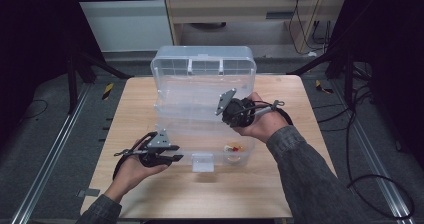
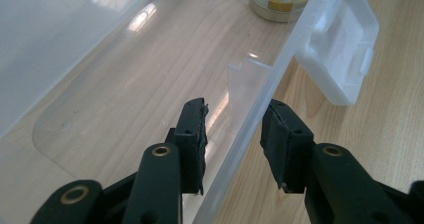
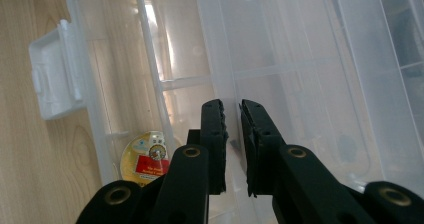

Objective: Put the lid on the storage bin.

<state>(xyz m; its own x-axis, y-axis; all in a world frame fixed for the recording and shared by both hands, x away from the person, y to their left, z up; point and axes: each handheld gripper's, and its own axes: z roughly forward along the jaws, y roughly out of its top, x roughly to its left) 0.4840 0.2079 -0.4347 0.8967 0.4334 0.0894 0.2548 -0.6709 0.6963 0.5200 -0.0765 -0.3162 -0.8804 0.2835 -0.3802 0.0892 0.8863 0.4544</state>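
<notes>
So what's going on here looks like the lid-handling bit on that big clear storage box point(image 1: 202, 104) sitting in the middle of the worktop point(image 1: 150, 194). The lid point(image 1: 202, 66) is tipped up at the far side, leaning back, and the tub is open toward the person. The left claw point(image 1: 176, 158) is down at the near-left corner of the box, and in the left gripper view you can see its jaws straddling the front wall point(image 2: 250, 134), one jaw inside the tub and one outside, with a gap on both sides, so partly open and not actually pinching anything as far as I can tell. The right claw point(image 1: 223, 105) is up over the right half of the box, pointing into the tub, with its jaws nearly together and nothing obvious between them. There's a little round tin point(image 1: 233, 149) with a yellow and red label in the near-right corner of the tub, just behind the white latch point(image 1: 202, 162). My guess is the next move needs the left one to clamp the wall to steady the box while the right deals with the lid or reaches for the tin.
</notes>
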